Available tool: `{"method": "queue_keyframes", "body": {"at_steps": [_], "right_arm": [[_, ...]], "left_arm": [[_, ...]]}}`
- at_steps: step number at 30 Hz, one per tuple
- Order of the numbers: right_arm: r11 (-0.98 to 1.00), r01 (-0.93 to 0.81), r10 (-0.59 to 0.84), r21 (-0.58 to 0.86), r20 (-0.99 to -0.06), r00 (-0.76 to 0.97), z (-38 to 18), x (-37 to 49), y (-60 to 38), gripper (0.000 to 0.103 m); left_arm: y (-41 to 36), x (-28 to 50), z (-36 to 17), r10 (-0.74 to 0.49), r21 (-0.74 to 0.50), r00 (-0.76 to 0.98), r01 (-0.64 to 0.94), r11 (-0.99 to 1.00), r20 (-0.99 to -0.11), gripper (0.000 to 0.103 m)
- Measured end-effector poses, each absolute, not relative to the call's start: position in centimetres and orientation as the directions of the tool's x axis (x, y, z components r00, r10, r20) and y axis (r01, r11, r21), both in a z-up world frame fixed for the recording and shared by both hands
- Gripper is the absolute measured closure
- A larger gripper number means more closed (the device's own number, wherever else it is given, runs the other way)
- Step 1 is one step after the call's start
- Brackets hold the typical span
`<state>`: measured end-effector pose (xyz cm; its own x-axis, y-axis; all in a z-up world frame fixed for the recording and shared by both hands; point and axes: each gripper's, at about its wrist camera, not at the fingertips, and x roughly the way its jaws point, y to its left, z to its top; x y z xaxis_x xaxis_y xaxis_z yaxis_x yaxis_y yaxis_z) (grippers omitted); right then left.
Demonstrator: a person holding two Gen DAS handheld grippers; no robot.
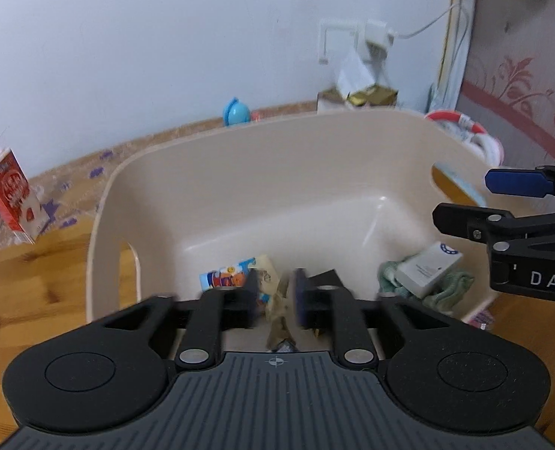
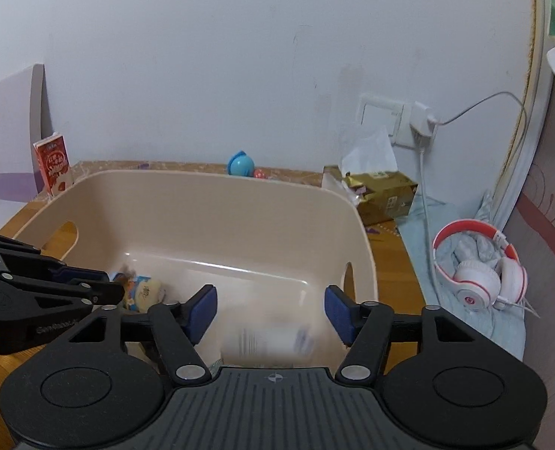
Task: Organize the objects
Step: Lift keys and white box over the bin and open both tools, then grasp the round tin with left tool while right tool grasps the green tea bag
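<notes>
A beige plastic tub (image 1: 240,172) stands on the wooden table; it also shows in the right wrist view (image 2: 210,202). Inside it lie a colourful snack packet (image 1: 227,277), a white box (image 1: 427,268) on a green cloth (image 1: 450,288), and a dark item. My left gripper (image 1: 275,292) hangs over the tub's near side with its jaws a little apart around a tan crumpled wrapper (image 1: 277,311); whether they grip it is unclear. My right gripper (image 2: 270,313) is open over the tub, above a blurred white box (image 2: 266,341).
A red and white carton (image 1: 13,195) stands at the left by the wall. A blue toy (image 2: 242,164), a gold tissue box (image 2: 382,195) and red and white headphones (image 2: 480,266) on a blue cloth lie behind and right of the tub.
</notes>
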<state>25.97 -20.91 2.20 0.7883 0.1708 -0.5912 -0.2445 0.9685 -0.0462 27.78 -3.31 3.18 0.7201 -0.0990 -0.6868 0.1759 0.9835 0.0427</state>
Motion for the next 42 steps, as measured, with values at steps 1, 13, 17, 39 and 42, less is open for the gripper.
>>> {"method": "queue_keyframes", "body": {"at_steps": [1, 13, 17, 39, 42], "right_arm": [[0.969, -0.241, 0.169, -0.049, -0.579, 0.798, 2.5, 25.5, -21.0, 0.029], [0.975, -0.217, 0.167, -0.044, -0.498, 0.851, 5.4, 19.4, -21.9, 0.0], [0.978, -0.207, 0.161, -0.034, -0.512, 0.844, 4.9, 17.6, -22.4, 0.0], [0.975, -0.202, 0.209, 0.098, -0.723, 0.658, -4.9, 18.6, -20.9, 0.0], [0.972, -0.212, 0.219, 0.103, -0.731, 0.646, -5.2, 19.2, -20.4, 0.0]], "left_arm": [[-3.2, 27.1, 3.7, -0.098, 0.045, 0.739, 0.172, 0.984, -0.667, 0.052], [-0.1, 20.0, 7.5, -0.108, 0.015, 0.816, 0.141, 0.99, -0.568, 0.026], [1.0, 17.6, 6.7, -0.114, 0.011, 0.81, 0.147, 0.989, -0.576, 0.024], [0.5, 18.5, -3.3, -0.186, -0.023, 0.681, 0.24, 0.97, -0.708, 0.024], [0.4, 18.9, -3.3, -0.213, -0.039, 0.673, 0.264, 0.964, -0.708, 0.024]]}}
